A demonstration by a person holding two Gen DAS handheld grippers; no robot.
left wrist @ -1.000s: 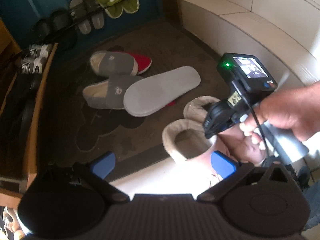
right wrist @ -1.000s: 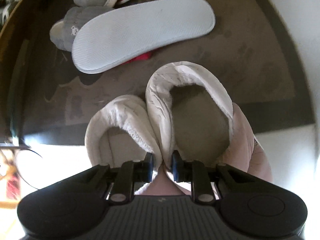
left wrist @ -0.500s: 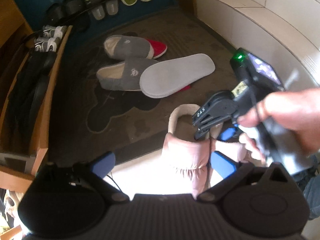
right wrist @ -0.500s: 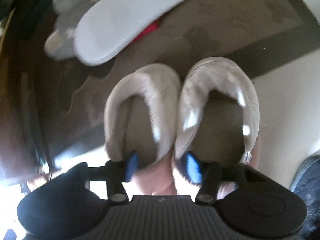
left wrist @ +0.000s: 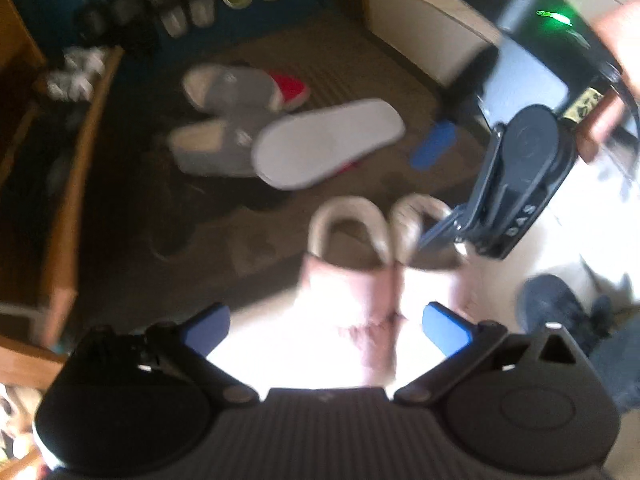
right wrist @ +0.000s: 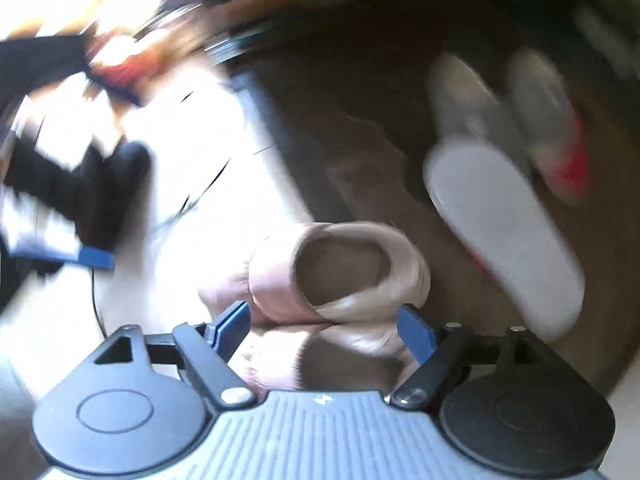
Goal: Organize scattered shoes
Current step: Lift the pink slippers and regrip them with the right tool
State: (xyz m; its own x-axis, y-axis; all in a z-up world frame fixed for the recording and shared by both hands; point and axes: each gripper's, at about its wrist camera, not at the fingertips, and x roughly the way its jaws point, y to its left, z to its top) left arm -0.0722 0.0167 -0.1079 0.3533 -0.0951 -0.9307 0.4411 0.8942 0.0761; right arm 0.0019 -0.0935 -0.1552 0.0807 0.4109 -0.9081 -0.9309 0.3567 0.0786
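The pink slippers [left wrist: 372, 268] were a puffy, quilted pair with worn cream fleece collars, lying side by side and touching, heels on the dark mat [left wrist: 224, 240] and toes on the pale floor. At 11 o'clock from them lay two grey felt slippers [left wrist: 224, 120], a red one [left wrist: 290, 88] and an upturned slipper showing its flat, pale grey sole [left wrist: 328, 142]. The left gripper [left wrist: 326, 326] hovered wide and empty over the pink toes. The right gripper [right wrist: 324, 326] hung above the pair, jaws opening, gripping nothing. A wooden shoe rack [left wrist: 76, 176] at 9 o'clock held dark, blurred shoes
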